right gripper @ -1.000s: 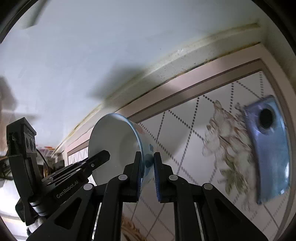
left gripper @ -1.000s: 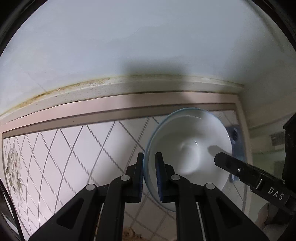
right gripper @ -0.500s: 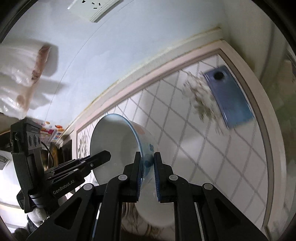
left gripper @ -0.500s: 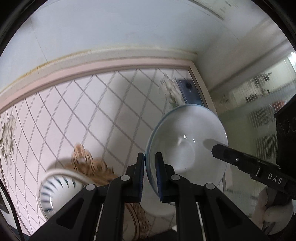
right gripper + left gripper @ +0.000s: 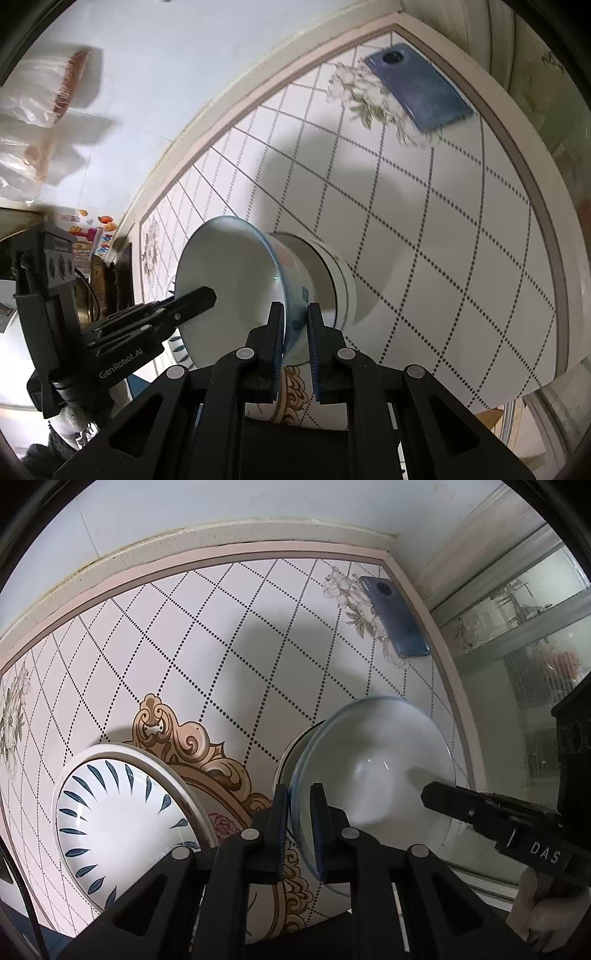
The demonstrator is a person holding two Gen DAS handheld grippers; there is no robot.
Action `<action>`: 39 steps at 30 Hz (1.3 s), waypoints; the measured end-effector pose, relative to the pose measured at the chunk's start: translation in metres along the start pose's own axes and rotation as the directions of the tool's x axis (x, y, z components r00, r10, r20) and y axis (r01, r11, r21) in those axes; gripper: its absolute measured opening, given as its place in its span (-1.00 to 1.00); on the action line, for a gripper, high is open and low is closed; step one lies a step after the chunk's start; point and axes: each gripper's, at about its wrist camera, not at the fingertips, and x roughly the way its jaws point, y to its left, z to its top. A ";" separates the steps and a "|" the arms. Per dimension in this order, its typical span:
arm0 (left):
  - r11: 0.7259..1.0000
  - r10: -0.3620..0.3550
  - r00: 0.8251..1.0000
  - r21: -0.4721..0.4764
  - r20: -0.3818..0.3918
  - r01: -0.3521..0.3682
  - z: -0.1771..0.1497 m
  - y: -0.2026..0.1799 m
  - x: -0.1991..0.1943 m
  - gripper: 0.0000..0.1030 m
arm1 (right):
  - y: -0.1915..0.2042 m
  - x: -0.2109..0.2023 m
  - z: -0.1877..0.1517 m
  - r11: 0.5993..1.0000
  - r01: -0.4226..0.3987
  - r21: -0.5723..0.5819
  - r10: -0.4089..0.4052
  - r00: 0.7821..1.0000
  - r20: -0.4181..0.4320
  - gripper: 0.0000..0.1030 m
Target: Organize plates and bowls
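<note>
A white bowl with a blue rim (image 5: 373, 775) is held between both grippers. My left gripper (image 5: 298, 812) is shut on its left rim. My right gripper (image 5: 295, 332) is shut on the opposite rim, and the bowl (image 5: 236, 284) shows floral marks on its outer wall. The bowl's base sits in or just above a second white bowl (image 5: 332, 280) on the tiled table; I cannot tell if they touch. A white plate with dark blue leaf strokes (image 5: 122, 819) lies on the table to the left.
A blue phone (image 5: 395, 616) lies at the table's far right corner, also in the right wrist view (image 5: 417, 88). The wall runs along the table's far edge (image 5: 221, 539). Glass cabinet doors (image 5: 524, 627) stand to the right. Plastic bags (image 5: 40, 96) hang on the wall at left.
Both grippers have tilted down and lowered the bowl toward the table. The blue-leaf plate and the second bowl under it have come into view.
</note>
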 end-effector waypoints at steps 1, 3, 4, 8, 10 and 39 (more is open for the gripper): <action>1.000 0.005 1.000 0.004 0.001 -0.005 -0.001 -0.001 0.001 -0.81 | -0.002 0.002 -0.001 1.000 0.002 0.001 -0.002 1.000 -0.001 -0.73; 1.000 0.013 1.000 0.008 -0.002 -0.013 -0.002 -0.002 0.005 -0.81 | -0.005 0.004 -0.002 1.000 0.001 0.010 -0.001 1.000 -0.001 -0.73; 1.000 0.016 1.000 0.009 -0.004 -0.016 -0.002 -0.003 0.007 -0.81 | -0.006 0.005 -0.003 1.000 0.003 0.012 -0.003 1.000 -0.001 -0.73; 0.999 0.034 0.999 0.014 -0.009 -0.034 -0.003 -0.004 0.013 -0.81 | -0.007 0.008 -0.002 1.000 0.009 0.014 -0.009 1.000 -0.001 -0.73; 0.999 0.039 0.999 0.016 -0.010 -0.039 -0.003 -0.004 0.016 -0.81 | -0.008 0.010 -0.001 1.000 0.010 0.015 -0.010 1.000 -0.003 -0.73; 0.993 0.092 0.994 0.069 0.058 -0.096 -0.017 -0.020 -0.031 -0.78 | 0.017 -0.018 -0.007 0.990 0.126 -0.063 -0.124 0.992 0.037 -0.72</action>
